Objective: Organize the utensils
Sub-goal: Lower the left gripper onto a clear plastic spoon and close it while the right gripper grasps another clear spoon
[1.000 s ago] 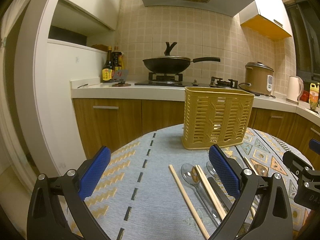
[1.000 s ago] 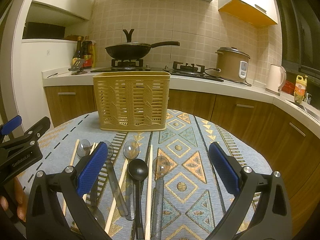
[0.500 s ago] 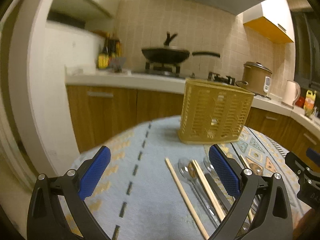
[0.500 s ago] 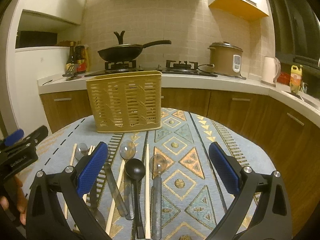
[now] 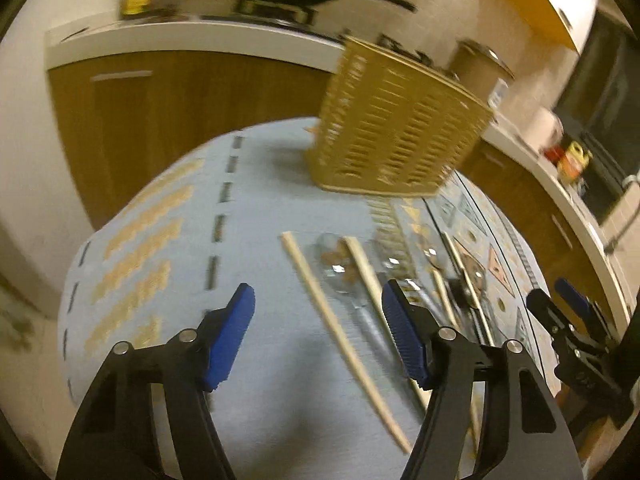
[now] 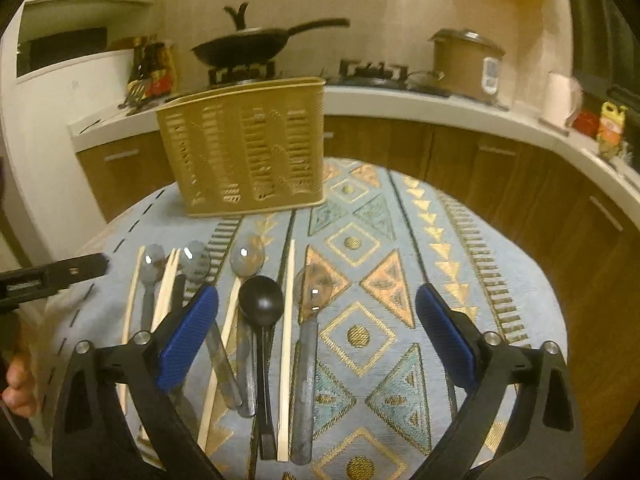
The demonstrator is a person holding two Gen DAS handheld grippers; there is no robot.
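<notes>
A tan slotted utensil basket [image 6: 248,148] stands at the far side of the round table; it also shows in the left wrist view [image 5: 396,132]. In front of it lie several clear spoons [image 6: 247,258], a black spoon [image 6: 261,300] and wooden chopsticks [image 6: 289,332], side by side. In the left wrist view the leftmost chopstick [image 5: 340,328] lies between my fingers. My left gripper [image 5: 318,336] is open and empty, low over the cloth. My right gripper [image 6: 316,332] is open and empty, above the utensil row. Each gripper shows in the other's view [image 6: 52,276] [image 5: 576,332].
A patterned blue cloth [image 6: 400,264] covers the table. Behind runs a kitchen counter [image 6: 400,98] with a black wok [image 6: 244,46], a rice cooker [image 6: 466,62], sauce bottles [image 6: 154,70] and a kettle [image 6: 562,96]. Wooden cabinets stand below.
Both grippers have tilted down and moved closer to the utensils. The left view is blurred from motion and now looks onto the leftmost chopsticks. The left gripper's jaws stand narrower than before.
</notes>
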